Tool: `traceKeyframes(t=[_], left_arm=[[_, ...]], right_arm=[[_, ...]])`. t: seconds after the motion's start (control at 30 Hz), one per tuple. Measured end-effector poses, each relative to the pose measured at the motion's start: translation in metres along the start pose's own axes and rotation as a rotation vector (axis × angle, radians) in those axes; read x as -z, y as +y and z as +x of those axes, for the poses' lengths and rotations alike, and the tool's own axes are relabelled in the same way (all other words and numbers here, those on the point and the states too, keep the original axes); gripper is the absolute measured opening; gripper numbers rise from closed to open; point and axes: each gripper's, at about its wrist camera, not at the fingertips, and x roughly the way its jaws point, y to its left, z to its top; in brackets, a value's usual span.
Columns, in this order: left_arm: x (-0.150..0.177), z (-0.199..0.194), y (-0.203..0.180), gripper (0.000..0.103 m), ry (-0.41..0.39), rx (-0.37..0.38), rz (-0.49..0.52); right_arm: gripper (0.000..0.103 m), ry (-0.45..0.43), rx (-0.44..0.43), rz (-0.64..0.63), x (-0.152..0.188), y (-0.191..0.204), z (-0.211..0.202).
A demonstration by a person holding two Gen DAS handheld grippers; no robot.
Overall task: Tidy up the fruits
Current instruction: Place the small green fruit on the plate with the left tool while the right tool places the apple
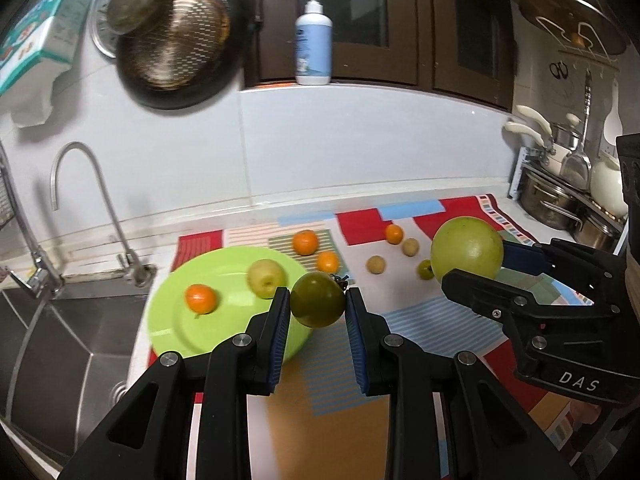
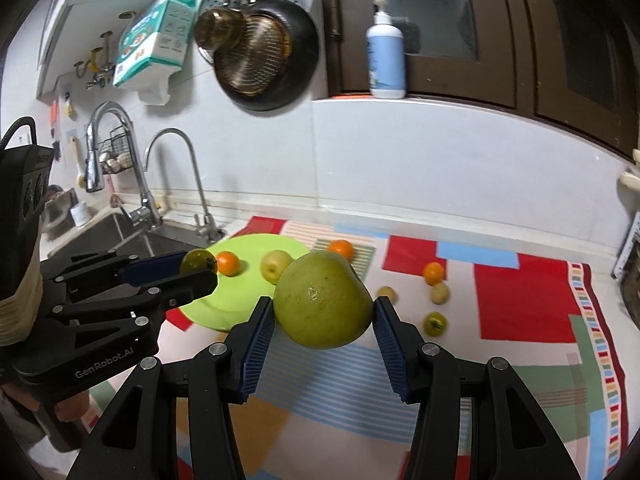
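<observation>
My left gripper [image 1: 318, 300] is shut on a dark green tomato [image 1: 317, 299] and holds it above the right edge of the lime green plate [image 1: 172, 320]. The plate holds an orange mandarin [image 1: 200, 298] and a yellow-green apple [image 1: 266, 278]. My right gripper [image 2: 324, 312] is shut on a large green pear-like fruit [image 2: 325, 300], held above the patterned mat [image 2: 520, 300]. Loose on the mat lie mandarins [image 2: 434, 273], small tan fruits [image 2: 440, 293] and a small green tomato [image 2: 435, 323]. The left gripper with its tomato [image 2: 197, 261] also shows in the right wrist view.
A steel sink [image 1: 60, 352] with a curved tap [image 1: 92, 208] lies left of the plate. Pans hang on the wall [image 1: 176, 48]. A pump bottle [image 1: 314, 40] stands on the sill. Pots [image 1: 560, 196] crowd the back right.
</observation>
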Motion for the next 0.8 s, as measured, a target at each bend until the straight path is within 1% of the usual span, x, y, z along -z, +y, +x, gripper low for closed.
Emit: traceKeyframes(t=[0.27, 0.43, 0.8], left_arm=[[0.004, -0.009, 0.038, 0.028, -0.003, -0.039, -0.017], [0.006, -0.006, 0.058, 0.028, 0.007, -0.050, -0.028], [0.014, 0.029, 0.097, 0.028, 0.069, -0.072, -0.054]], right_arm=[[0.051, -0.012, -0.039, -0.013, -0.010, 0.033, 0.015], [0.052, -0.007, -0.062, -0.024, -0.017, 0.053, 0.031], [0.051, 0.064, -0.097, -0.046, -0.023, 0.073, 0.084]])
